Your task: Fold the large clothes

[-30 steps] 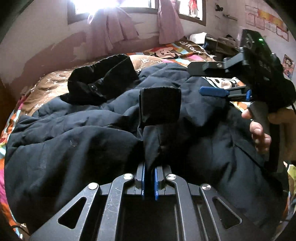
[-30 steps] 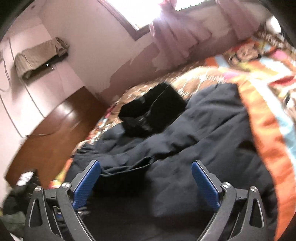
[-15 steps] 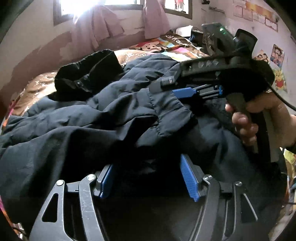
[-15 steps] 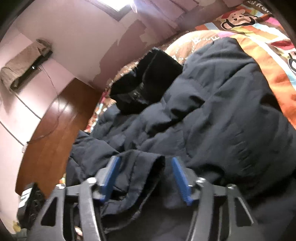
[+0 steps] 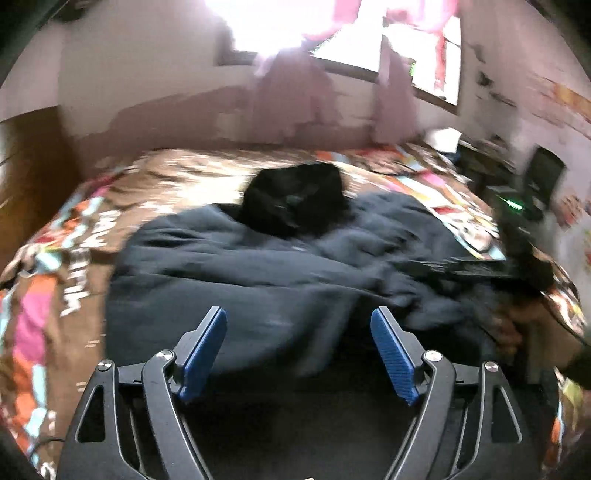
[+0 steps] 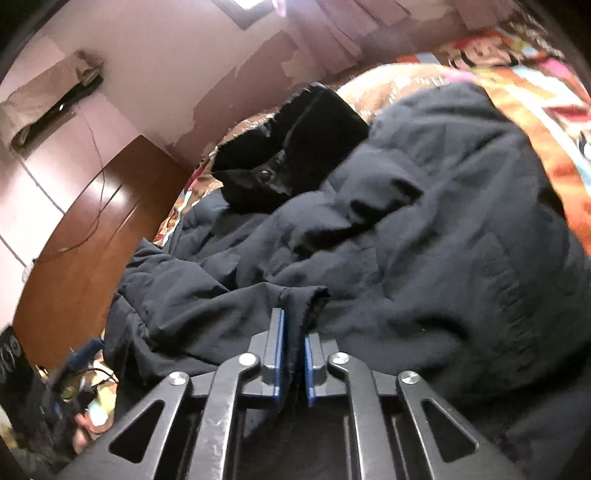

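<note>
On the bed's loud cartoon-print cover (image 5: 74, 258), under a bright window (image 5: 280, 26), sprawls my puffy dark coat (image 5: 258, 280) with its furry black hood (image 6: 295, 155). My right gripper (image 6: 293, 354) has just pinched a crumpled cuff; the left gripper (image 5: 299, 343) has just spread wide, gripping nothing.

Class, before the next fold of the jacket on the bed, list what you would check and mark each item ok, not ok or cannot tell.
1. Right gripper shut on the jacket's cuff: ok.
2. Left gripper, jaws just opened, nothing between them: ok.
3. Jacket lying flat: not ok, bunched and creased.
4. Black hood tucked in: not ok, it sticks out at the far end.
5. Other sleeve's position: cannot tell.
</note>
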`<action>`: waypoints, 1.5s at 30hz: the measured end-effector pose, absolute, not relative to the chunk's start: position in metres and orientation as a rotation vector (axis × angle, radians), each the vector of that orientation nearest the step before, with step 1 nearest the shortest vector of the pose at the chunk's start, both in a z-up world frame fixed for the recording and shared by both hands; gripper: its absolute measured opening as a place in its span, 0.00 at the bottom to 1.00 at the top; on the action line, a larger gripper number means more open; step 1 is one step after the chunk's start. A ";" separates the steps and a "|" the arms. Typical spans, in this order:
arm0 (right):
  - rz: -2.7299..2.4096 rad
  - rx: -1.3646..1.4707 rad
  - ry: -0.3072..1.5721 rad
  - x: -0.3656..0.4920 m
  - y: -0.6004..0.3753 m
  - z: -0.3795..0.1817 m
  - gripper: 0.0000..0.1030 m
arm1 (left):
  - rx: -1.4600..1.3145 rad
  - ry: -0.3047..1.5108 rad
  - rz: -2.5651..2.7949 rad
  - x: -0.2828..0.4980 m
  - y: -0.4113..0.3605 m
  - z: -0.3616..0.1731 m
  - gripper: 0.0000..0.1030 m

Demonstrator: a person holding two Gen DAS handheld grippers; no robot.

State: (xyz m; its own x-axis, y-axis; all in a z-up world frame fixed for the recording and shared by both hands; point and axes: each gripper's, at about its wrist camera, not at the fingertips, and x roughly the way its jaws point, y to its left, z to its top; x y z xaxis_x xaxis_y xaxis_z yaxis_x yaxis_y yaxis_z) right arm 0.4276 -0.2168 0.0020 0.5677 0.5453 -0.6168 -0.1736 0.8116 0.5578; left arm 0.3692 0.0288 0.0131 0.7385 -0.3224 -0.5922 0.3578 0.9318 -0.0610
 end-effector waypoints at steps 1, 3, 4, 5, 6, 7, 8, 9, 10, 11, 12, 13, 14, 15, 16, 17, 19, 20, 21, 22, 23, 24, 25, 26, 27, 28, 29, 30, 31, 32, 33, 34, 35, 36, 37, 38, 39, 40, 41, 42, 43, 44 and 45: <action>0.432 0.452 0.857 0.425 -0.216 0.007 0.06 | 0.044 0.628 -0.345 0.371 0.039 0.017 0.73; 0.427 0.435 0.810 0.418 -0.219 0.022 0.06 | 0.014 0.604 -0.301 0.374 0.058 0.021 0.73; 0.425 0.426 0.780 0.414 -0.222 0.031 0.06 | -0.007 0.593 -0.270 0.378 0.070 0.024 0.73; 0.415 0.406 0.735 0.409 -0.229 0.045 0.06 | -0.023 0.590 -0.250 0.381 0.078 0.025 0.73; 0.406 0.396 0.707 0.406 -0.234 0.053 0.06 | -0.043 0.589 -0.224 0.385 0.089 0.027 0.73; 0.394 0.389 0.677 0.402 -0.241 0.062 0.05 | -0.051 0.588 -0.207 0.387 0.095 0.028 0.73; 0.378 0.385 0.645 0.398 -0.251 0.073 0.05 | -0.058 0.588 -0.189 0.388 0.101 0.030 0.73; 0.366 0.383 0.629 0.397 -0.257 0.078 0.05 | -0.070 0.593 -0.170 0.392 0.107 0.030 0.73; 0.351 0.378 0.618 0.396 -0.262 0.083 0.05 | -0.095 0.605 -0.159 0.396 0.114 0.029 0.73; 0.323 0.361 0.606 0.394 -0.270 0.087 0.05 | -0.110 0.612 -0.158 0.398 0.118 0.029 0.73; 0.303 0.348 0.600 0.394 -0.276 0.089 0.05 | -0.136 0.628 -0.160 0.402 0.123 0.027 0.73; 0.284 0.337 0.595 0.394 -0.281 0.090 0.05 | -0.155 0.653 -0.160 0.408 0.126 0.023 0.73; 0.266 0.334 0.599 0.395 -0.286 0.090 0.05 | -0.162 0.668 -0.160 0.411 0.128 0.023 0.73; 0.250 0.338 0.608 0.397 -0.291 0.088 0.05 | -0.169 0.686 -0.164 0.417 0.127 0.019 0.73; 0.236 0.339 0.622 0.399 -0.295 0.083 0.05 | -0.169 0.703 -0.172 0.422 0.125 0.014 0.73; 0.224 0.332 0.634 0.401 -0.298 0.078 0.05 | -0.158 0.721 -0.179 0.427 0.121 0.009 0.73; 0.188 0.305 0.673 0.405 -0.296 0.067 0.08 | -0.126 0.744 -0.186 0.434 0.111 0.002 0.73; 0.172 0.296 0.697 0.409 -0.294 0.062 0.10 | -0.109 0.749 -0.191 0.437 0.107 -0.001 0.73; 0.149 0.286 0.724 0.412 -0.292 0.056 0.10 | -0.091 0.751 -0.200 0.438 0.100 -0.005 0.73; 0.128 0.271 0.737 0.414 -0.291 0.051 0.17 | -0.068 0.751 -0.216 0.440 0.092 -0.007 0.73; 0.121 0.261 0.739 0.414 -0.290 0.050 0.29 | -0.054 0.746 -0.228 0.441 0.086 -0.009 0.73; 0.120 0.253 0.736 0.414 -0.289 0.049 0.37 | -0.046 0.741 -0.240 0.442 0.082 -0.009 0.73; 0.120 0.248 0.725 0.414 -0.287 0.051 0.52 | -0.030 0.729 -0.264 0.443 0.074 -0.009 0.73; 0.120 0.238 0.709 0.413 -0.286 0.053 0.56 | -0.015 0.722 -0.281 0.445 0.068 -0.008 0.73; 0.125 0.212 0.685 0.413 -0.281 0.058 0.56 | 0.008 0.712 -0.307 0.446 0.057 -0.008 0.73; 0.133 0.183 0.673 0.414 -0.276 0.061 0.56 | 0.026 0.712 -0.327 0.448 0.049 -0.009 0.73; 0.153 0.145 0.663 0.416 -0.267 0.065 0.56 | 0.043 0.715 -0.345 0.451 0.041 -0.010 0.73; 0.177 0.128 0.660 0.418 -0.262 0.067 0.56 | 0.056 0.717 -0.354 0.453 0.037 -0.012 0.73; 0.211 0.114 0.660 0.420 -0.255 0.067 0.56 | 0.074 0.717 -0.368 0.455 0.029 -0.014 0.73; 0.259 0.096 0.664 0.423 -0.246 0.066 0.56 | 0.091 0.725 -0.387 0.457 0.021 -0.018 0.73; 0.289 0.083 0.672 0.426 -0.240 0.065 0.56 | 0.101 0.736 -0.398 0.459 0.018 -0.020 0.73; 0.317 0.062 0.686 0.428 -0.232 0.062 0.55 | 0.115 0.758 -0.414 0.461 0.013 -0.026 0.73; 0.346 0.029 0.707 0.431 -0.223 0.058 0.55 | 0.132 0.784 -0.424 0.463 0.008 -0.032 0.73; 0.360 0.007 0.721 0.432 -0.217 0.055 0.54 | 0.154 0.801 -0.420 0.465 0.005 -0.038 0.73; 0.371 -0.024 0.742 0.434 -0.210 0.051 0.54 | 0.174 0.812 -0.415 0.466 0.003 -0.041 0.73; 0.361 -0.065 0.760 0.434 -0.205 0.046 0.53 | 0.202 0.825 -0.409 0.466 0.001 -0.047 0.73; 0.345 -0.098 0.767 0.433 -0.203 0.043 0.54 | 0.213 0.832 -0.407 0.465 0.001 -0.051 0.73; 0.328 -0.136 0.774 0.432 -0.201 0.039 0.54 | 0.214 0.838 -0.405 0.466 0.001 -0.053 0.73; 0.310 -0.178 0.784 0.431 -0.199 0.035 0.54 | 0.214 0.847 -0.403 0.467 0.001 -0.055 0.73; 0.289 -0.218 0.792 0.431 -0.198 0.030 0.54 | 0.214 0.858 -0.401 0.468 0.001 -0.057 0.73; 0.263 -0.261 0.800 0.431 -0.198 0.024 0.54 | 0.218 0.868 -0.399 0.469 0.000 -0.060 0.73; 0.247 -0.289 0.812 0.431 -0.199 0.019 0.54 | 0.225 0.875 -0.395 0.469 -0.001 -0.062 0.74; 0.238 -0.300 0.822 0.433 -0.200 0.014 0.55 | 0.235 0.880 -0.391 0.469 -0.003 -0.064 0.74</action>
State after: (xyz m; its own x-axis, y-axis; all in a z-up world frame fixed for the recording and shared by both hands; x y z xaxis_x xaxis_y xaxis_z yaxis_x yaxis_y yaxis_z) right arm 0.4326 -0.2000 0.0138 0.6583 0.0917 -0.7472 -0.3218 0.9316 -0.1691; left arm 0.4693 -0.0028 -0.0645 0.5729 -0.2353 -0.7851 0.4255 0.9041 0.0396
